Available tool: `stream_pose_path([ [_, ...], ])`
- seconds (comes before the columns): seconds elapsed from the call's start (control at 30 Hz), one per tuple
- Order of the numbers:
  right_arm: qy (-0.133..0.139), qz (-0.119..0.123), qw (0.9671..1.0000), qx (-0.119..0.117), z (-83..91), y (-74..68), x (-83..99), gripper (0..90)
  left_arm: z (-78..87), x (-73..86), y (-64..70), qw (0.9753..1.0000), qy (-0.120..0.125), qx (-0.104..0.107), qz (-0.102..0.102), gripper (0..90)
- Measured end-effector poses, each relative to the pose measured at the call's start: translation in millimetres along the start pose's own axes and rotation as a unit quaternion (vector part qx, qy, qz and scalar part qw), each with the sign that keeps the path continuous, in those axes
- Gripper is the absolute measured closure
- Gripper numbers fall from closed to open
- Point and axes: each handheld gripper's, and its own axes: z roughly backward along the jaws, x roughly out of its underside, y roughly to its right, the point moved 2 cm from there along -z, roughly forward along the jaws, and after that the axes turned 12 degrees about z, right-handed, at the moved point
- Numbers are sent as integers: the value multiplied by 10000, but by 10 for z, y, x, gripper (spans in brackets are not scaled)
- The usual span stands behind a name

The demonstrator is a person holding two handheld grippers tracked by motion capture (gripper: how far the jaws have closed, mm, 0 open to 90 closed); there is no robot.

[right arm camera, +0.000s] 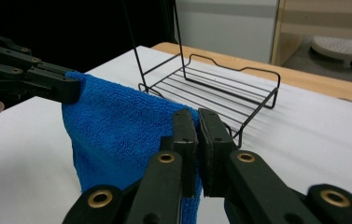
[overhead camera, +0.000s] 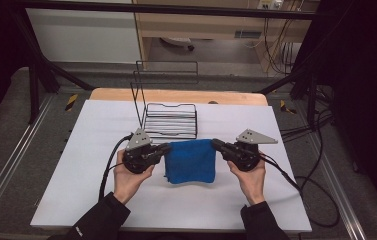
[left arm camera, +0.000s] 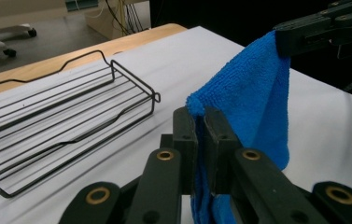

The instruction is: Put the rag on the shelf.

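While both hands sit low in the middle of the high view, the left gripper (overhead camera: 166,148) and the right gripper (overhead camera: 215,144) each pinch one top corner of a blue cloth (overhead camera: 191,160), which hangs stretched between them at the centre of the frame. Seen from the left gripper view, the left gripper (left arm camera: 200,122) has its jaws clenched on a corner of the cloth (left arm camera: 253,102), with blue fabric squeezed in the narrow slit between them and more hanging below; the other gripper grips the far corner at the upper right of that frame. From the right gripper view, the right gripper (right arm camera: 197,122) is likewise clamped on the cloth (right arm camera: 117,135), which spreads toward the left of the frame to the other gripper. A black wire rack (overhead camera: 171,120) stands just above the cloth in the high view, on the white table (overhead camera: 76,190). Whether the cloth's lower edge touches the table I cannot tell.
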Motion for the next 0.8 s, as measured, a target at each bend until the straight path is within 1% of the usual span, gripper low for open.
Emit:
stream_pose_path([
  [0.03, 27, 0, 10000, 8, 7, -8, -11, 870, 7, -6, 6, 10000, 15, -1, -6, 846],
  [0.07, 77, 52, 10000, 28, 21, -16, -30, 869, 14, -14, 10, 10000, 22, -7, -13, 846],
  [0.3, 203, 111, 9997, 92, 68, -48, -96, 869, 63, -62, 34, 9999, 136, 2, -4, 846],
  [0.5, 350, 142, 9992, 154, 107, -86, -169, 869, 140, -139, 50, 9996, 285, -3, -78, 846],
  [0.57, 424, 162, 9988, 183, 122, -109, -210, 870, 171, -169, 48, 9994, 345, -13, -91, 846],
  [0.67, 524, 263, 9980, 248, 131, -147, -292, 870, 207, -209, 40, 9991, 414, -34, -115, 846],
  [0.73, 544, 270, 9978, 254, 132, -154, -309, 869, 230, -241, 29, 9988, 476, -41, -103, 846],
  [0.8, 632, 284, 9972, 292, 129, -166, -360, 869, 254, -277, 17, 9985, 549, -42, -68, 846],
])
